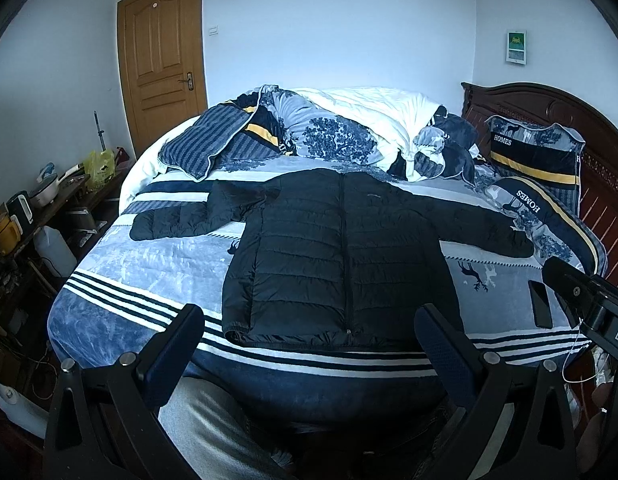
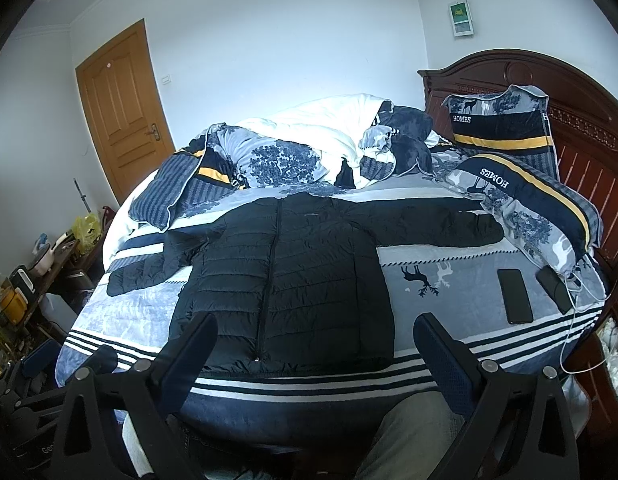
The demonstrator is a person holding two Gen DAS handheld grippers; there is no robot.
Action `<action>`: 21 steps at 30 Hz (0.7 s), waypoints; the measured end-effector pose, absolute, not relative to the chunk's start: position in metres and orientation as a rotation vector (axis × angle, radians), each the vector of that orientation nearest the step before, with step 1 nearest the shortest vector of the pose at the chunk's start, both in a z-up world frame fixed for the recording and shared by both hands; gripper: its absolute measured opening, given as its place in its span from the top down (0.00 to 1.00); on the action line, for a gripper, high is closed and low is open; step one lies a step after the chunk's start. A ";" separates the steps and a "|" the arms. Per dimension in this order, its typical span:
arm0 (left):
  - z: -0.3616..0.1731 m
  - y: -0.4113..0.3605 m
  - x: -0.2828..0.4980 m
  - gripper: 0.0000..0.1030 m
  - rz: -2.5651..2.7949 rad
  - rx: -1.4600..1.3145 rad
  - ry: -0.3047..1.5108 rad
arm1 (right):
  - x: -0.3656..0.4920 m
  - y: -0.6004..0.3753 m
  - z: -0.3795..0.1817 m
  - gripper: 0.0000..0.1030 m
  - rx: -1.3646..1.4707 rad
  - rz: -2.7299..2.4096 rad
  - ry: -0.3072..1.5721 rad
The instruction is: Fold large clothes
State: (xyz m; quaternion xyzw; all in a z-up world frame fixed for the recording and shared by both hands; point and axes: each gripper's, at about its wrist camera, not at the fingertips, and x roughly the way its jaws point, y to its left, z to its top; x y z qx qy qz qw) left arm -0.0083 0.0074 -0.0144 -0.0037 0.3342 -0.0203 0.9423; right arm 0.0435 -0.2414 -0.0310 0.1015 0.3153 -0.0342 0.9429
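Observation:
A black puffer jacket [image 1: 341, 256] [image 2: 285, 276] lies flat and zipped on the bed, front up, hem toward me, both sleeves spread out to the sides. The left sleeve [image 1: 169, 222] is bent near the shoulder; the right sleeve [image 1: 489, 228] reaches toward the pillows. My left gripper [image 1: 309, 340] hovers open just short of the hem, nothing between its fingers. My right gripper [image 2: 315, 348] is likewise open and empty above the hem's right part. The right gripper's body shows at the right edge of the left wrist view.
The bed [image 1: 121, 280] has a blue and white striped blanket. Crumpled bedding [image 1: 349, 128] and pillows [image 2: 525, 208] sit behind the jacket. Two phones [image 2: 515, 296] with a cable lie right of it. A cluttered side table [image 1: 33, 208], wooden door [image 1: 161, 56] and headboard [image 2: 549, 92] surround it.

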 end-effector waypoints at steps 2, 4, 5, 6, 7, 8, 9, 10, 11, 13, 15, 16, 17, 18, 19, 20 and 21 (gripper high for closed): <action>-0.019 0.008 -0.008 0.00 -0.042 -0.008 0.685 | 0.044 -0.241 -0.034 0.03 0.207 -0.069 0.646; -0.024 0.009 -0.006 0.00 -0.040 -0.006 0.690 | 0.047 -0.242 -0.036 0.03 0.207 -0.068 0.652; -0.027 0.009 -0.004 0.00 -0.040 -0.004 0.695 | 0.048 -0.242 -0.037 0.03 0.206 -0.068 0.653; -0.028 0.008 -0.002 0.00 -0.038 -0.003 0.700 | 0.049 -0.242 -0.038 0.03 0.204 -0.071 0.656; -0.029 0.007 0.000 0.00 -0.037 -0.002 0.703 | 0.051 -0.242 -0.039 0.03 0.201 -0.075 0.658; -0.031 0.007 0.002 0.00 -0.037 -0.001 0.709 | 0.053 -0.243 -0.039 0.03 0.199 -0.079 0.658; -0.032 0.006 0.004 0.00 -0.037 -0.001 0.715 | 0.054 -0.243 -0.040 0.03 0.196 -0.084 0.657; -0.034 0.006 0.006 0.00 -0.036 0.000 0.721 | 0.056 -0.243 -0.041 0.03 0.192 -0.092 0.657; -0.032 0.004 0.009 0.00 -0.037 0.001 0.728 | 0.057 -0.243 -0.041 0.03 0.188 -0.098 0.655; -0.034 0.002 0.013 0.00 -0.038 0.004 0.739 | 0.060 -0.241 -0.042 0.03 0.170 -0.105 0.655; -0.036 0.000 0.017 0.00 -0.039 0.006 0.745 | 0.063 -0.240 -0.043 0.03 0.161 -0.104 0.646; -0.036 -0.002 0.019 0.00 -0.040 0.005 0.748 | 0.064 -0.241 -0.044 0.03 0.166 -0.100 0.639; -0.038 -0.003 0.021 0.00 -0.041 0.005 0.752 | 0.066 -0.243 -0.044 0.03 0.173 -0.096 0.631; -0.038 -0.004 0.024 0.00 -0.044 0.005 0.755 | 0.067 -0.245 -0.045 0.03 0.184 -0.090 0.621; -0.039 -0.005 0.026 0.00 -0.045 0.006 0.755 | 0.068 -0.247 -0.045 0.03 0.196 -0.078 0.605; -0.040 -0.007 0.029 0.00 -0.046 0.009 0.755 | 0.069 -0.249 -0.045 0.03 0.207 -0.067 0.587; -0.041 -0.010 0.032 0.00 -0.046 0.014 0.757 | 0.070 -0.252 -0.047 0.03 0.225 -0.049 0.559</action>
